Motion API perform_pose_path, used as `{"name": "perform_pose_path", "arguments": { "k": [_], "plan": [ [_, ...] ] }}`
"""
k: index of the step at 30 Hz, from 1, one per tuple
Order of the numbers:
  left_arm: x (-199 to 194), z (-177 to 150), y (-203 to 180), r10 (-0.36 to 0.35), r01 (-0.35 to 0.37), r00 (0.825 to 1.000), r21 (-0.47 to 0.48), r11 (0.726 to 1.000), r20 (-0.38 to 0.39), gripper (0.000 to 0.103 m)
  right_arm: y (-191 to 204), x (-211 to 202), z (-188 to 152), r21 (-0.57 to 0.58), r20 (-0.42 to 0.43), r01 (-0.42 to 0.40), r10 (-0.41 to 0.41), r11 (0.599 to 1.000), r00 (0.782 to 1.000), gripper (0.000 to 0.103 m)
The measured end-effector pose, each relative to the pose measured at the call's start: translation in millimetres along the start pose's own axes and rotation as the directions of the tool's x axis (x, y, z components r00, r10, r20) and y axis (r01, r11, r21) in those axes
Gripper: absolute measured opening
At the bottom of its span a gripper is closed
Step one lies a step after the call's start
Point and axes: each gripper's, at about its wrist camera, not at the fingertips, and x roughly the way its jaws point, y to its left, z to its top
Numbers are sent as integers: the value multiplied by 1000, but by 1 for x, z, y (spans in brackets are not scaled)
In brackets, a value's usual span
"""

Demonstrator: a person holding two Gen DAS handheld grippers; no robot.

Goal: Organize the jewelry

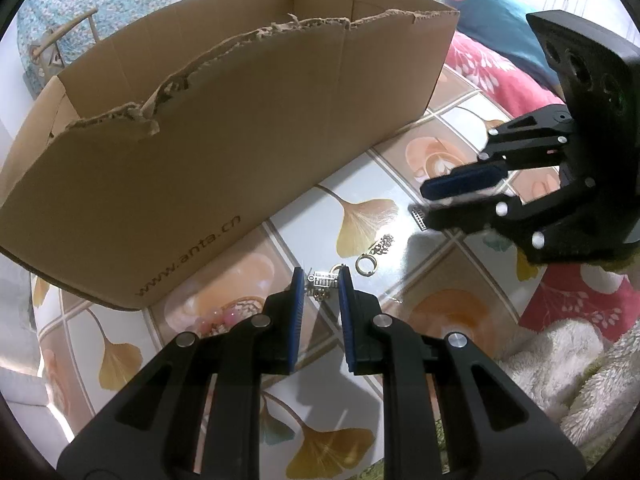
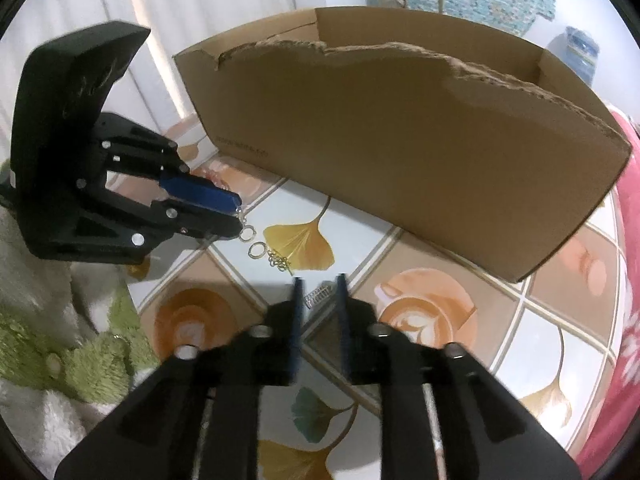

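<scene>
1. Left tongs (image 1: 321, 280): narrowly parted, pads closed on a small silver charm (image 1: 324, 281) low over the tabletop (image 1: 400, 184).
2. Gold ring with chain (image 1: 374, 256): lying on the tabletop between both tongs, before the cardboard box (image 1: 224, 152).
3. Right tongs (image 2: 319, 284): slightly apart, a silver comb-like piece (image 2: 319, 295) between the tips; grip uncertain.

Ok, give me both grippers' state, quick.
Left gripper: closed on a silver charm.
Right gripper: a silver link piece sits between its fingers; whether it grips cannot be told.
</scene>
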Motion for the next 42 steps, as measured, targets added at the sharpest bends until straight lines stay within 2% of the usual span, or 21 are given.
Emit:
{"name": "perform_pose_path", "arguments": {
  "k": [8, 17, 22, 24, 36, 42],
  "plan": [
    [0, -2, -3, 1, 0, 1000, 9, 1000, -2, 16, -2, 4, 4, -124, -36, -31, 27, 992, 999, 23],
    [1, -3, -5, 6, -6, 1000, 10, 1000, -10, 16, 5, 5, 11, -248, -69, -93, 78, 964, 995, 23],
    [2, -2, -6, 9, -9, 1000, 11, 1000, -12, 16, 7, 13, 13, -250, -77, -111, 95, 962, 992, 22],
    [2, -1, -6, 8, -8, 1000, 11, 1000, -12, 16, 4, 12, 13, -237, -77, -117, 101, 964, 992, 15],
    [2, 0, -5, 7, -7, 1000, 14, 1000, -3, 16, 1, 10, 6, -172, -43, -105, 99, 980, 994, 15],
    [-9, 0, -4, 3, -4, 1000, 23, 1000, 22, 16, 1, -5, 5, -151, -15, -82, 81, 985, 997, 15]
  ]
}}
